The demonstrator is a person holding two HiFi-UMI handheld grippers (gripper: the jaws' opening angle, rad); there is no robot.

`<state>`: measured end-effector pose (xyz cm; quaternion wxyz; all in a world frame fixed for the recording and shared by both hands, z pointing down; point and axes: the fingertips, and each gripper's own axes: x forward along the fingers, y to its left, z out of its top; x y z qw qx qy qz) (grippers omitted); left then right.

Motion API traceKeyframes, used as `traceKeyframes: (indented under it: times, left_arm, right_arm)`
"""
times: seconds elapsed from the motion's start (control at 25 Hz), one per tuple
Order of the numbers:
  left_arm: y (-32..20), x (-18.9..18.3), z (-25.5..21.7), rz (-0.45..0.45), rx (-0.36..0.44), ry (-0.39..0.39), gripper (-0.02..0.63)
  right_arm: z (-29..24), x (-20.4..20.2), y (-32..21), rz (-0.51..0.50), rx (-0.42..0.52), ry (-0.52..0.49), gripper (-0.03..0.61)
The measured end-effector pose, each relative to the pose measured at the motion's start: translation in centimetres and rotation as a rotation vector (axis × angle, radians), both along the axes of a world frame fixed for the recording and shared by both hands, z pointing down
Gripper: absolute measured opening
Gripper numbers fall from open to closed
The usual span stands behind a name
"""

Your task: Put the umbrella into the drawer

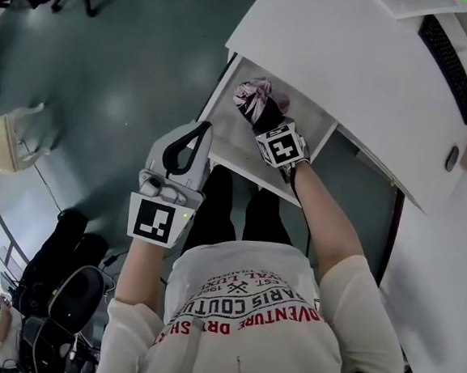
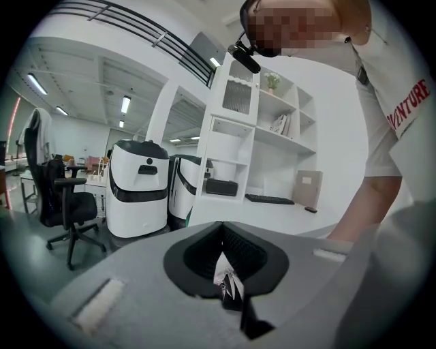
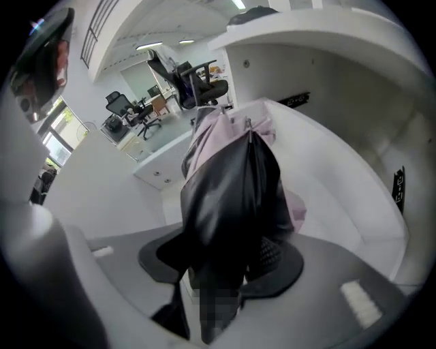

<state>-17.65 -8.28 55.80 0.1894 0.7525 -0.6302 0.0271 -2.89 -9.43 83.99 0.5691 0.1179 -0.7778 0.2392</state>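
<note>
The folded umbrella (image 1: 253, 98), pink cloth with a black cover, hangs point-down over the open white drawer (image 1: 308, 119). My right gripper (image 1: 266, 121) is shut on its black part from above, pointing steeply down. In the right gripper view the umbrella (image 3: 231, 184) fills the space between the jaws, with the drawer's white walls (image 3: 340, 177) behind it. My left gripper (image 1: 199, 130) hovers at the drawer's front left corner, apart from it, jaws shut with nothing held. The left gripper view shows its jaws (image 2: 221, 228) meeting at the tips, facing out into the room.
The drawer pulls out from under a white desk top (image 1: 366, 63) bearing a black keyboard (image 1: 448, 54). The person's legs stand right in front of the drawer. A black office chair (image 1: 70, 289) is at the lower left. White robots (image 2: 139, 191) and shelves (image 2: 259, 136) stand across the room.
</note>
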Motion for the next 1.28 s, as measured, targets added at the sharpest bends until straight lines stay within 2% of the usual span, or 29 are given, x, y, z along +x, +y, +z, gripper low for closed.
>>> traceKeyframes:
  times: [0.16, 0.36, 0.56, 0.68, 0.76, 0.88, 1.0, 1.08, 1.16, 1.28]
  left_arm:
    - [0.0, -1.5, 1.5, 0.017, -0.015, 0.02, 0.008]
    - [-0.8, -0.5, 2.6, 0.029, -0.033, 0.018, 0.008]
    - [-1.8, 0.6, 1.9, 0.044, -0.017, 0.004, 0.008]
    - [-2.4, 1.1, 0.7, 0.043, -0.002, -0.006, 0.008]
    - [-2.5, 1.2, -0.6, 0.042, 0.007, -0.017, 0.008]
    - [-2.4, 1.5, -2.6, 0.058, 0.019, -0.055, 0.008]
    - [-2.2, 1.6, -5.2, 0.075, 0.049, -0.079, 0.008]
    - [-2.1, 1.7, -6.9, 0.088, 0.069, -0.093, 0.008]
    - [-2.0, 2.1, -8.9, 0.103, 0.094, -0.106, 0.008]
    - [-1.9, 2.6, -12.2, 0.127, 0.134, -0.145, 0.008]
  right_arm:
    - [1.7, -0.8, 0.8, 0.014, -0.012, 0.032, 0.19]
    - [2.5, -0.2, 0.5, 0.03, -0.013, 0.004, 0.208]
    - [1.0, 0.3, -0.4, 0.048, -0.021, -0.011, 0.316]
    - [-1.7, 0.0, -1.0, 0.053, -0.008, -0.038, 0.331]
    - [-4.4, -0.5, -1.4, 0.055, 0.036, -0.072, 0.331]
    - [-9.7, -1.5, -2.3, 0.081, 0.12, -0.163, 0.33]
    - [-15.4, -2.7, -3.3, 0.145, 0.162, -0.283, 0.327]
    - [-19.5, -3.2, -4.0, 0.179, 0.199, -0.373, 0.286]
    - [-23.6, -3.0, -4.8, 0.216, 0.253, -0.449, 0.196]
    - [-29.3, -1.8, -5.6, 0.269, 0.362, -0.514, 0.102]
